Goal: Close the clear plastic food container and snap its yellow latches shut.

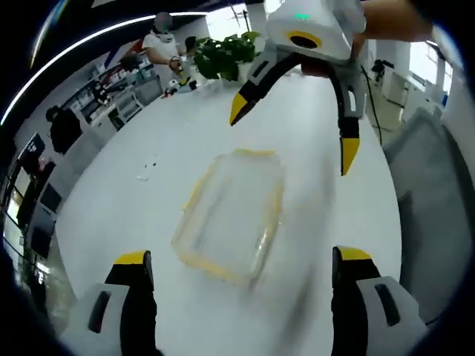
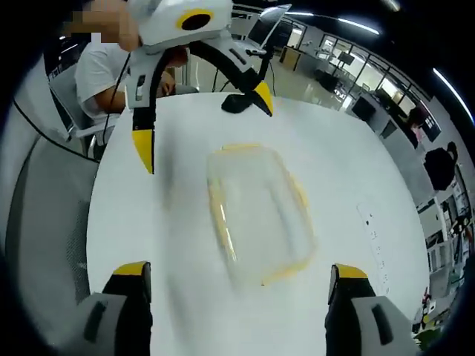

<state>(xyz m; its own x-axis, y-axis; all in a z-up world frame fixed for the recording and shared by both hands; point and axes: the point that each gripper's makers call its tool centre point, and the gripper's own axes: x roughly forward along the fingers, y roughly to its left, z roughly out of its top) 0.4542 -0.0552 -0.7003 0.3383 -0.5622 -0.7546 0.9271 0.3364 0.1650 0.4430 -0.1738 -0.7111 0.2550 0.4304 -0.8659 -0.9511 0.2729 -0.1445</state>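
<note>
Clear plastic with yellow edging, the food container lies on the white table at the centre of both views, smeared by motion blur so that its lid and latches cannot be made out. In the left gripper view the left gripper has its jaws spread wide at 7 and 5 o'clock, holding nothing, the container between and beyond them. The right gripper hangs wide open and empty at 1 o'clock there, while in the right gripper view the left gripper appears at 11 o'clock, its body cut off by the rim.
</note>
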